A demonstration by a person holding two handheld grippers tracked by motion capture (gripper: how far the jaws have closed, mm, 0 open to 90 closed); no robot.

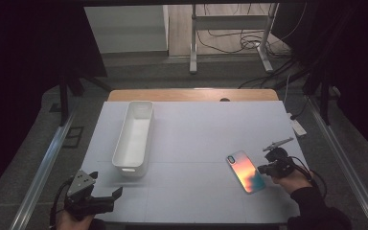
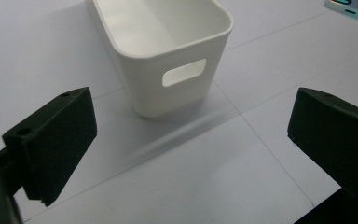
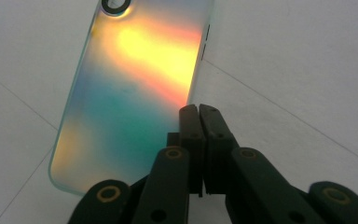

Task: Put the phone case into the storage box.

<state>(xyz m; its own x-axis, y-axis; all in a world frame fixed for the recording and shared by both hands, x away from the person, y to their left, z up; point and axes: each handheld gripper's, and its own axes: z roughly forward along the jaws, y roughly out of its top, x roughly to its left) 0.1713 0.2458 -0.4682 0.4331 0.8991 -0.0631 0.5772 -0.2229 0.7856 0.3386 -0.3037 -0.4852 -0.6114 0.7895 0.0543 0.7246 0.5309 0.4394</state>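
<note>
White tabletop (image 1: 191,143): phone case (image 1: 246,171) lies flat, well right of the white bin (image 1: 134,138). Right gripper (image 3: 199,109), jaws pressed together, tips at the case's edge. Left gripper (image 1: 106,193), jaws spread, sits just before the bin.

High view overlooks the table (image 1: 196,143); gripper views look closely along it.
</note>
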